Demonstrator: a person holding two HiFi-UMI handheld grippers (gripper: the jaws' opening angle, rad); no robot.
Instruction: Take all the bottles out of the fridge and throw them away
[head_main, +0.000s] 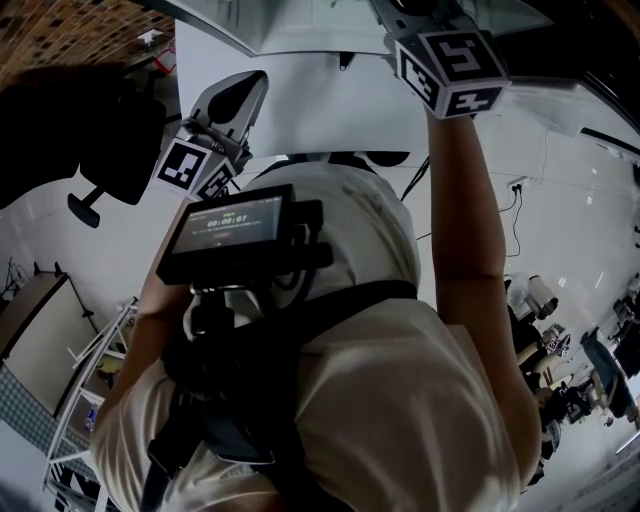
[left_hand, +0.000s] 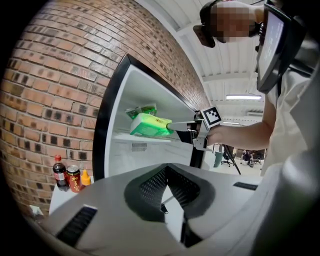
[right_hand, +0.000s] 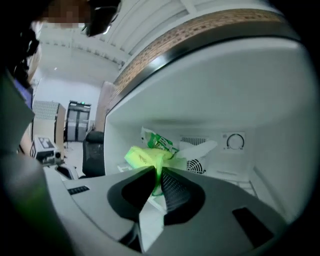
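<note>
The fridge (left_hand: 111, 105) stands open against a brick wall. My right gripper (right_hand: 156, 186) reaches onto its top shelf, and its jaws pinch the edge of a bright green soft pack (right_hand: 144, 157). In the left gripper view that pack (left_hand: 149, 125) sticks out from the right gripper (left_hand: 186, 131). Behind it lie a green-and-white bag (right_hand: 159, 141) and a white bag (right_hand: 201, 149). No bottle shows inside the fridge. My left gripper (left_hand: 164, 202) hangs back from the fridge, shut and empty. A cola bottle (left_hand: 59, 172), a red can (left_hand: 74, 178) and a small yellow bottle (left_hand: 86, 177) stand left of the fridge.
A dial (right_hand: 235, 141) and a round vent (right_hand: 193, 165) sit on the fridge's back wall. A black office chair (right_hand: 93, 152) stands left of the fridge door side. The brick wall (left_hand: 55, 85) runs along the left. A screen unit (head_main: 235, 225) hangs at the person's chest.
</note>
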